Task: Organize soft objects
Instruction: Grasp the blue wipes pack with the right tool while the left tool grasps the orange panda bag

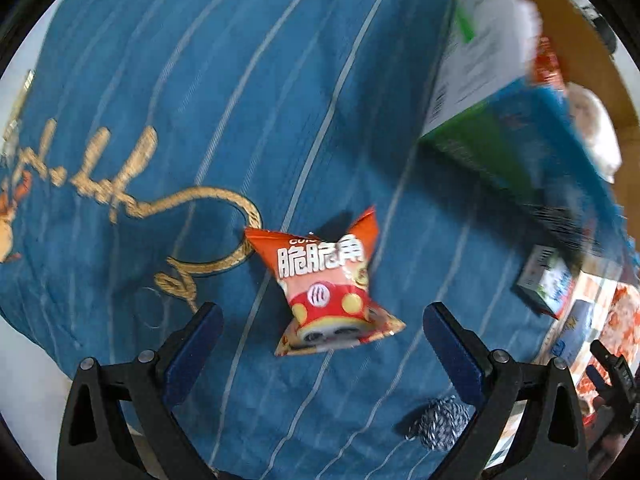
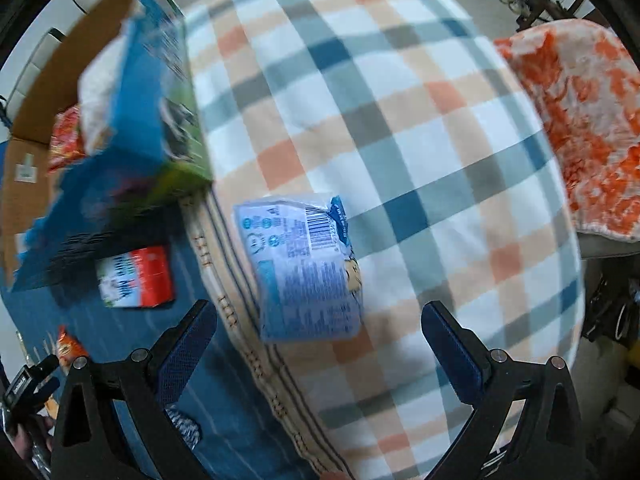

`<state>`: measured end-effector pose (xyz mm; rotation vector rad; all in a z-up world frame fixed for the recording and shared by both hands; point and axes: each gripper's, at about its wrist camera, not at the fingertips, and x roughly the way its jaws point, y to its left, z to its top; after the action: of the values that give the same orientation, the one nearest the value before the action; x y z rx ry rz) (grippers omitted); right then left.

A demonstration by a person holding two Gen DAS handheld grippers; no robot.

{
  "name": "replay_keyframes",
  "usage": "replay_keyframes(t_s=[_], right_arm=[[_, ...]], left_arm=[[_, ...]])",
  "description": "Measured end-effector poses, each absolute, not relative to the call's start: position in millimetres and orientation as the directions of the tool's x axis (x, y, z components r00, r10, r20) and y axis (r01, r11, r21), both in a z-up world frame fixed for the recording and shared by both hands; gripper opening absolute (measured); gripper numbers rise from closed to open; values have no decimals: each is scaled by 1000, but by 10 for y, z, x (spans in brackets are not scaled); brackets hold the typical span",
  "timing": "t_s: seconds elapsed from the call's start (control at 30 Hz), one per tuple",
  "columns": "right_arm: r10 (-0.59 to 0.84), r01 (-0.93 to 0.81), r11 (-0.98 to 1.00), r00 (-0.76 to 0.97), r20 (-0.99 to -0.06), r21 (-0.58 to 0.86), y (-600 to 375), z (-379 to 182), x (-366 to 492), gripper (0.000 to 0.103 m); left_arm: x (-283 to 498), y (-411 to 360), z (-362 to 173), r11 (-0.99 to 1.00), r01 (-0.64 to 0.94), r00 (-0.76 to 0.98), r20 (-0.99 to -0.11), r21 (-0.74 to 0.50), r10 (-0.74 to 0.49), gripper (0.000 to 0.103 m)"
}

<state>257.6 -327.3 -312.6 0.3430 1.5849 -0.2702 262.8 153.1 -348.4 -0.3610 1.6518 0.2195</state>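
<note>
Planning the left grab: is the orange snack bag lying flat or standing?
Lying flat: the orange snack bag rests printed face up on the blue towel.

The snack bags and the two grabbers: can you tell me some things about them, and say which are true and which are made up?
1. The orange snack bag lies on a blue striped cloth. True.
2. The left gripper is squeezing the orange snack bag. False: its jaws are wide open, and the bag lies ahead of them.
3. The light blue packet lies on a checked blanket. True.
4. The right gripper is shut. False: it is open, empty.
5. The light blue packet is inside the cardboard box. False: it lies outside, to the box's right.
</note>
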Motion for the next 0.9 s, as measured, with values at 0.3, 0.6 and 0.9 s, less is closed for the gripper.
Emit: replay_keyframes(t_s=[0.3, 0.6, 0.9], right_arm=[[50, 361, 932, -152, -987, -9, -3147, -3764, 2748, 83], [44, 250, 968, -183, -982, -3, -2767, -3686, 2579, 54], [34, 123, 992, -192, -981, 10, -2204, -3696, 2267, 53]], left_arm=[[2653, 1476, -4072, 922, -377, -181, -970, -84, -162, 79], [2560, 962, -3875, 976, -211, -103, -992, -55, -78, 44], [2318, 101, -3926, 999, 31, -95, -995, -30, -27, 44]])
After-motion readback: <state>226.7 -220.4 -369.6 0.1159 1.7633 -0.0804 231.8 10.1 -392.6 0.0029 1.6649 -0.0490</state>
